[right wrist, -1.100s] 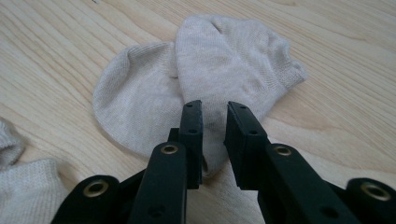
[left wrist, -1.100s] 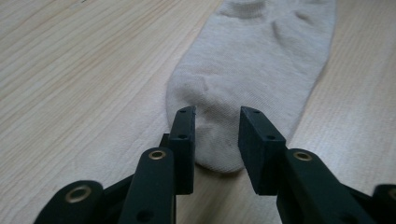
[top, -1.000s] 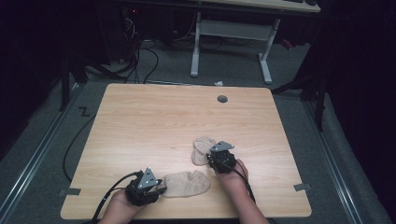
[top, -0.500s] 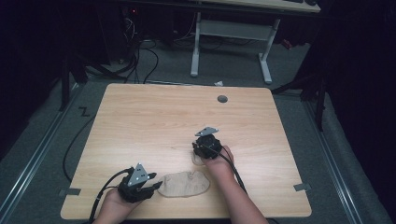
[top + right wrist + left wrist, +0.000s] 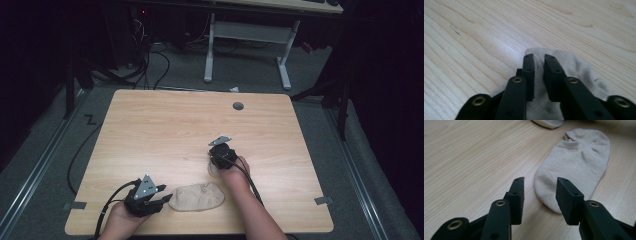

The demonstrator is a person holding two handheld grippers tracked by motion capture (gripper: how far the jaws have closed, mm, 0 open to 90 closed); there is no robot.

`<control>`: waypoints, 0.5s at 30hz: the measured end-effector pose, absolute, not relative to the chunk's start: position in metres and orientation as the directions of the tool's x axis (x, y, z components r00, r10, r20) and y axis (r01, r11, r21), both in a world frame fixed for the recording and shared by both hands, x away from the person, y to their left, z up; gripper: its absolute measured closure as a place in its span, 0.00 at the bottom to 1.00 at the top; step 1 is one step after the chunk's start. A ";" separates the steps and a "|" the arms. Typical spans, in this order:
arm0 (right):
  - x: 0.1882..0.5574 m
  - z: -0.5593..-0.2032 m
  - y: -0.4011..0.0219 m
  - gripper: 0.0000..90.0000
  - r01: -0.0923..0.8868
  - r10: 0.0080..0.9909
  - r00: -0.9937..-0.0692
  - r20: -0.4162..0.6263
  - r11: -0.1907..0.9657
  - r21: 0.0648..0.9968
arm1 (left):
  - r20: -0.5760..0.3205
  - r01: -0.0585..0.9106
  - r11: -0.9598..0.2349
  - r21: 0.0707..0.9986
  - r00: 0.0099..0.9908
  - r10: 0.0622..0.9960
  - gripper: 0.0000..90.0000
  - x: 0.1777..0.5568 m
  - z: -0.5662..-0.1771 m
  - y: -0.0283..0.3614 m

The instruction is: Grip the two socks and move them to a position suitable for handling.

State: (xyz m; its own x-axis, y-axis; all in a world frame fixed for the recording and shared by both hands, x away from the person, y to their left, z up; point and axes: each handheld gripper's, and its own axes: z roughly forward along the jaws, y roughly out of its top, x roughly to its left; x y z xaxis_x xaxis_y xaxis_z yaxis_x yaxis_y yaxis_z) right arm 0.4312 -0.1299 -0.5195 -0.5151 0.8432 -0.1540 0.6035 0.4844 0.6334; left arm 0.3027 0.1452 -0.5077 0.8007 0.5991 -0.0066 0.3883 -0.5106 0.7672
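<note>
Right gripper (image 5: 539,58), jaws just closing, pinches one sock (image 5: 574,67); left gripper (image 5: 540,186) gapes at the other sock (image 5: 576,165), not yet grasped; pairing apparently barely begun.

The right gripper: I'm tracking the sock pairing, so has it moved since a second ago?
Yes. The right gripper has moved up the table toward the round hole, away from the flat sock, its fingers closing on the second sock.
</note>
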 end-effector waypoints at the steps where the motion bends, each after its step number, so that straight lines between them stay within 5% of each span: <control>1: 0.431 -0.519 -0.130 0.92 0.598 0.841 -0.518 -0.160 0.489 0.635 | -0.007 0.387 -0.509 0.768 0.801 0.599 0.65 0.302 -0.508 0.145; 15: 0.404 -0.486 -0.144 0.91 0.488 0.843 -0.521 -0.134 0.423 0.763 | -0.014 0.398 -0.496 0.772 0.790 0.613 0.65 0.306 -0.507 0.149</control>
